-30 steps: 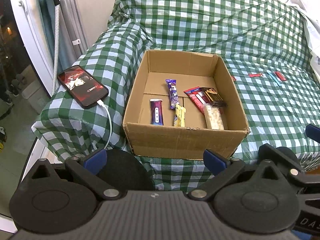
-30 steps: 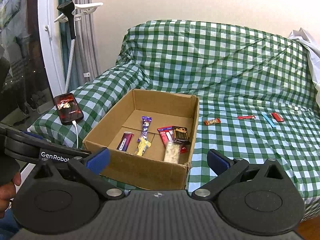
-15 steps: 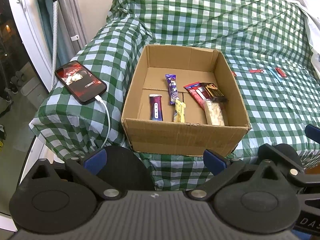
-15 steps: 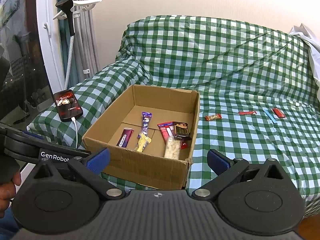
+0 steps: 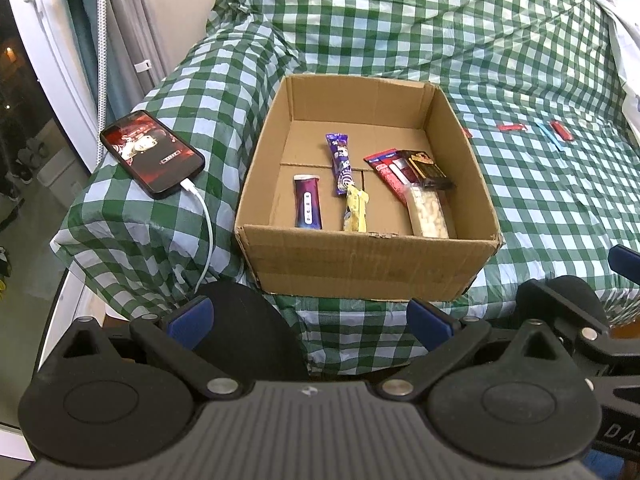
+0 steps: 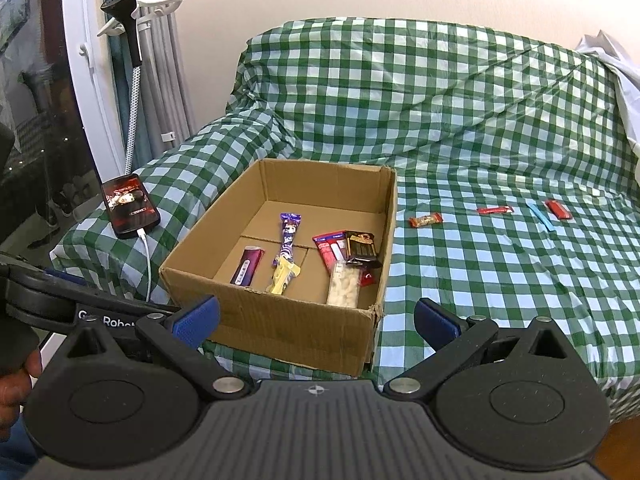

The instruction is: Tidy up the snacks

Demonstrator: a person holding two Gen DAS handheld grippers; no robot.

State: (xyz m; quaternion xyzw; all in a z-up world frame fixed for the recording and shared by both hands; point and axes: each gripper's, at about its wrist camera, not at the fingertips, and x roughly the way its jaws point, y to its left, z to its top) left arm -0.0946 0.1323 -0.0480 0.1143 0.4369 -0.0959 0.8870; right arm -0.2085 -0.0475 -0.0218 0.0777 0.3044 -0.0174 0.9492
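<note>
Four small snacks left out on the checked sofa cover (image 6: 480, 128), well apart from the cardboard box (image 6: 288, 320) at the seat's left end, near its front edge. Six or so packets already inside the box, purple wrapper (image 6: 289, 236) lengthwise, clear bag of white pieces (image 6: 342, 288) against the right wall. Best done with the right gripper (image 6: 316, 318), now wide open and empty, hanging short of the box's front wall: over the right rim, then down flat onto the orange-brown bar (image 6: 425, 220) just beside that wall. Next out toward the seat's right end, red stick (image 6: 495, 210), blue strip (image 6: 540, 217), red packet (image 6: 557, 209). Left gripper (image 5: 308, 318) also spread and empty, facing the box. Orange-brown bar nearly hidden behind the box wall from the left wrist; labels too small to read; phone (image 5: 152, 153) on the armrest, cable end out of sight.
</note>
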